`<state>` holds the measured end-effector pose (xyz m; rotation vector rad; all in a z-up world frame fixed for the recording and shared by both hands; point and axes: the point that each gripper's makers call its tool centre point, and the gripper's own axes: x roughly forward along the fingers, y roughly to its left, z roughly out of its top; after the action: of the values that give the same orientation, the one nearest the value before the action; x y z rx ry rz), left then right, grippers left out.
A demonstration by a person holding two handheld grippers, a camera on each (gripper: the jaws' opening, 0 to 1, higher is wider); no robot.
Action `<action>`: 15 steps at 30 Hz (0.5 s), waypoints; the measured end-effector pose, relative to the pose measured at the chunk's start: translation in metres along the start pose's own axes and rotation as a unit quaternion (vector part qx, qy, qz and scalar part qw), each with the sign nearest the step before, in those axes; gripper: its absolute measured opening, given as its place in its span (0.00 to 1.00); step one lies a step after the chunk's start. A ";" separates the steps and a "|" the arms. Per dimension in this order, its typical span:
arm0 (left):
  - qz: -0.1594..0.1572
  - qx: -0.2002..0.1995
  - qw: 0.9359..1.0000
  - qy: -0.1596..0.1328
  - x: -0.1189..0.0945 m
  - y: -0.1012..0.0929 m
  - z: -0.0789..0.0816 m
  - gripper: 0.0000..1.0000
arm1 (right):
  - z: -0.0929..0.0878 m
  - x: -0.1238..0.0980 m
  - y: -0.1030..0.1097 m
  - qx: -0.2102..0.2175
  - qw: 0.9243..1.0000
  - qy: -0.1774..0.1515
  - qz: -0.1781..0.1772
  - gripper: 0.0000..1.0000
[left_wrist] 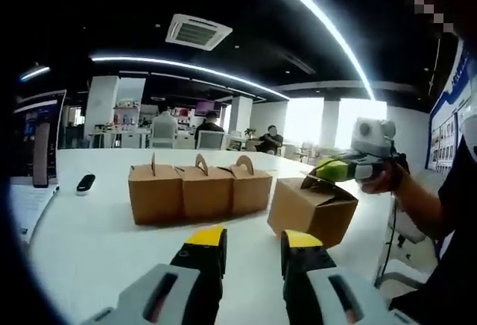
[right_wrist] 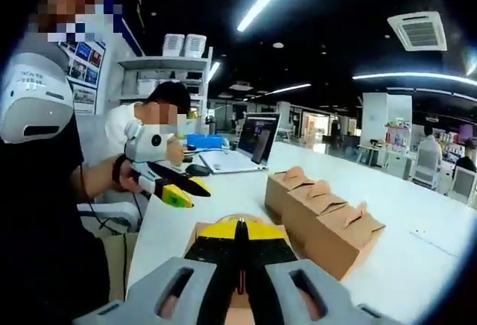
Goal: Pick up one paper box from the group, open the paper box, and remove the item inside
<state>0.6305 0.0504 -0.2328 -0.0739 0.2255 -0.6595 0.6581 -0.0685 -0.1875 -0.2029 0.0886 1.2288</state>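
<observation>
No legible writing is seen on the separated paper box (left_wrist: 311, 209), whose flap is clamped by the right gripper (left_wrist: 333, 167), while the left gripper (left_wrist: 253, 244) is held open

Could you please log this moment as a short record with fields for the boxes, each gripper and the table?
group: three closed boxes in a row, handles up, touching side by side
picked box: fourth box apart from the row, top flap partly lifted
right gripper: at the fourth box's top flap; in its own view the jaws are shut over that box
left gripper: open, held back from the boxes, holding nothing
table: white, also carries a laptop
item inside: not visible
</observation>
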 end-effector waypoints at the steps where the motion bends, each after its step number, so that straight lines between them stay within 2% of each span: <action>1: 0.000 -0.001 1.000 0.000 0.000 0.000 -0.001 0.31 | 0.000 0.002 0.002 -0.002 1.000 0.000 0.006 0.02; 15: -0.005 -0.017 1.000 -0.006 -0.004 0.000 -0.003 0.31 | -0.004 0.023 0.008 -0.018 0.996 0.006 0.085 0.02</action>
<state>0.6272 0.0528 -0.2349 -0.1109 0.2245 -0.6651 0.6585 -0.0456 -0.1968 -0.2388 0.0955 1.3994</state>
